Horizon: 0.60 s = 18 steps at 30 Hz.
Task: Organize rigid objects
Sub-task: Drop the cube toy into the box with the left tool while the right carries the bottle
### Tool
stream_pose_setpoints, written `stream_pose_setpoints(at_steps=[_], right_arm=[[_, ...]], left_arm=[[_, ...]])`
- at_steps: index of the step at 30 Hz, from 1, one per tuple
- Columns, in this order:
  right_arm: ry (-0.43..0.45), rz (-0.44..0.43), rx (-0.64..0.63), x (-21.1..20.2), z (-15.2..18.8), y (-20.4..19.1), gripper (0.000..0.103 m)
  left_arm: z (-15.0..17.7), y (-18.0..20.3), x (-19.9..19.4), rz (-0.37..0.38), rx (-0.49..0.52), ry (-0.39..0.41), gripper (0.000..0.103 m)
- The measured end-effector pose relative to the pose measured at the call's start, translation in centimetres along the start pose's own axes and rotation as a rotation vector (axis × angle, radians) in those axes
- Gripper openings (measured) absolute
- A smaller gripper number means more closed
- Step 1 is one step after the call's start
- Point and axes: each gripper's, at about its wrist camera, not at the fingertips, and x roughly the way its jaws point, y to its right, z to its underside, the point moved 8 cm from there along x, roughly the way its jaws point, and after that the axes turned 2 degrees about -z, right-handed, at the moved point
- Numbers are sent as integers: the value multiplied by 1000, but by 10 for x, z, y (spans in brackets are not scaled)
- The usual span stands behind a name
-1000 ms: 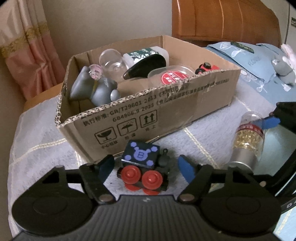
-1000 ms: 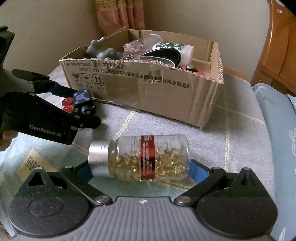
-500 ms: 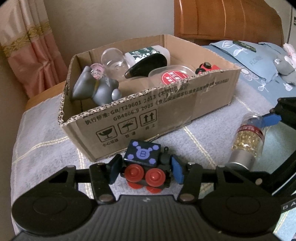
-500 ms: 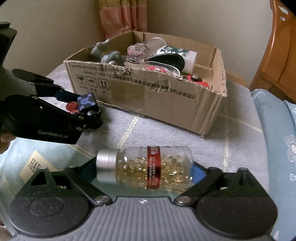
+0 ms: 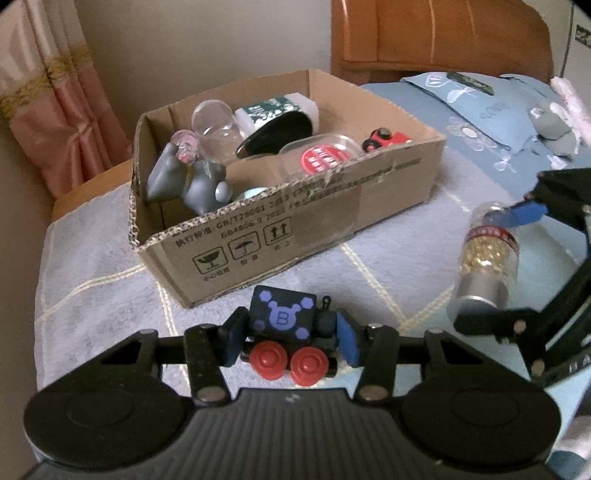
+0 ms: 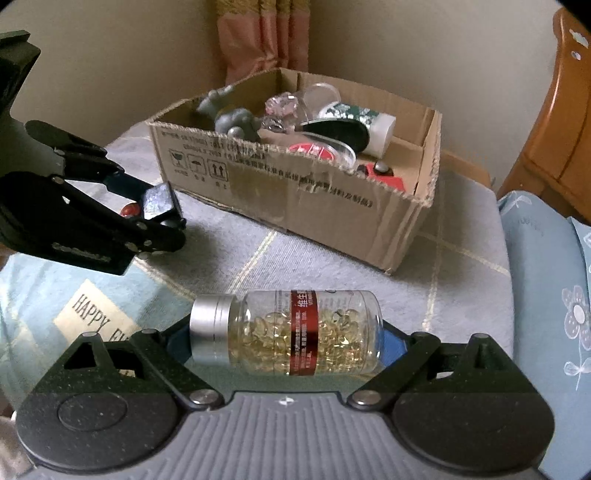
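Observation:
My left gripper (image 5: 290, 341) is shut on a small black toy train (image 5: 286, 332) with red wheels and a blue bear mark, held above the grey cloth; it also shows in the right wrist view (image 6: 157, 201). My right gripper (image 6: 284, 339) is shut on a clear pill bottle (image 6: 295, 334) with a silver cap, yellow capsules and a red label, held lying sideways; it shows at the right of the left wrist view (image 5: 487, 258). An open cardboard box (image 5: 332, 218) stands beyond both and holds a grey figurine (image 5: 192, 181), clear jars, a green-labelled bottle and a red toy car (image 5: 384, 138).
The grey checked cloth (image 5: 92, 258) covers the surface under the box (image 6: 295, 206). A blue flowered pillow (image 6: 554, 295) lies at the right. A wooden headboard (image 5: 443, 33) and a pink curtain (image 5: 48, 92) stand behind. A light blue mat with printed words (image 6: 92, 314) lies at the near left.
My left gripper closed on the toy train and lifted it off the cloth. My right gripper lifted the pill bottle higher. Both have moved up, looking down more into the box.

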Motion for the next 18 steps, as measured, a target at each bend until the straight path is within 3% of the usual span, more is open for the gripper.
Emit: stream_pose_setpoints(at_steps=[8, 13, 18], right_arm=[[14, -9, -35, -28, -15, 15, 96], [60, 0, -41, -43, -40, 28, 96], [101, 22, -38, -51, -70, 38, 96]], left_arm=[[-22, 2, -35, 48, 14, 28, 50], [-59, 0, -47, 41, 30, 91, 50], [-102, -8, -35, 12, 13, 118, 50]])
